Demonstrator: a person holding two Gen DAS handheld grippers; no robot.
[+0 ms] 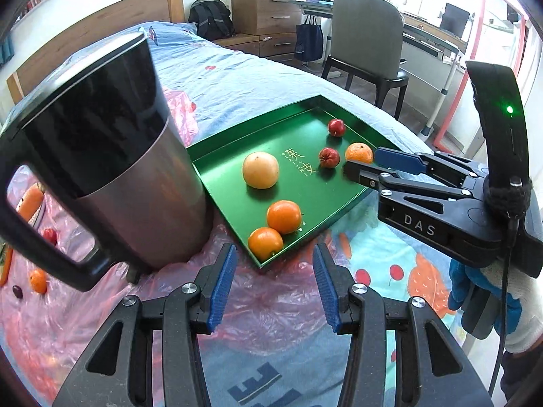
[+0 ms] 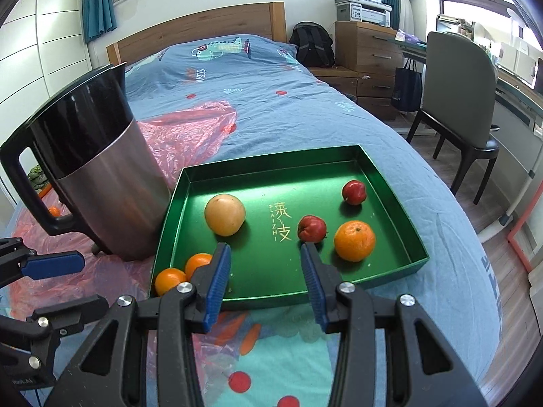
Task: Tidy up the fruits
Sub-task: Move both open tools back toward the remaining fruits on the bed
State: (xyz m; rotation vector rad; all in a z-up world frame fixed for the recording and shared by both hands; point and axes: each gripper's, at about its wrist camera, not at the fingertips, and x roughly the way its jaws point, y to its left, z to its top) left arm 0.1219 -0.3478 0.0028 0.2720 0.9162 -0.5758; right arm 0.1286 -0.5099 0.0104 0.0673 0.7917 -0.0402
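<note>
In glossy green tray (image 2: 390, 183): round oranges (image 2: 354, 240), smooth red fruits (image 2: 312, 228).

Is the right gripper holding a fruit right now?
No, the right gripper is open and empty above the green tray.

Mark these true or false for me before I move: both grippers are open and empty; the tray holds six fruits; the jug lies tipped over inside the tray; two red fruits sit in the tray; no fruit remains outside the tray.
1. The left gripper and right gripper are open and empty. True.
2. The green tray holds six fruits. True: three oranges, two red fruits, one pale yellow fruit.
3. The jug lies tipped over inside the tray. False: it stands upright beside the tray.
4. Two red fruits sit in the tray. True.
5. No fruit remains outside the tray. False: a small orange lies on the plastic sheet behind the jug.
</note>
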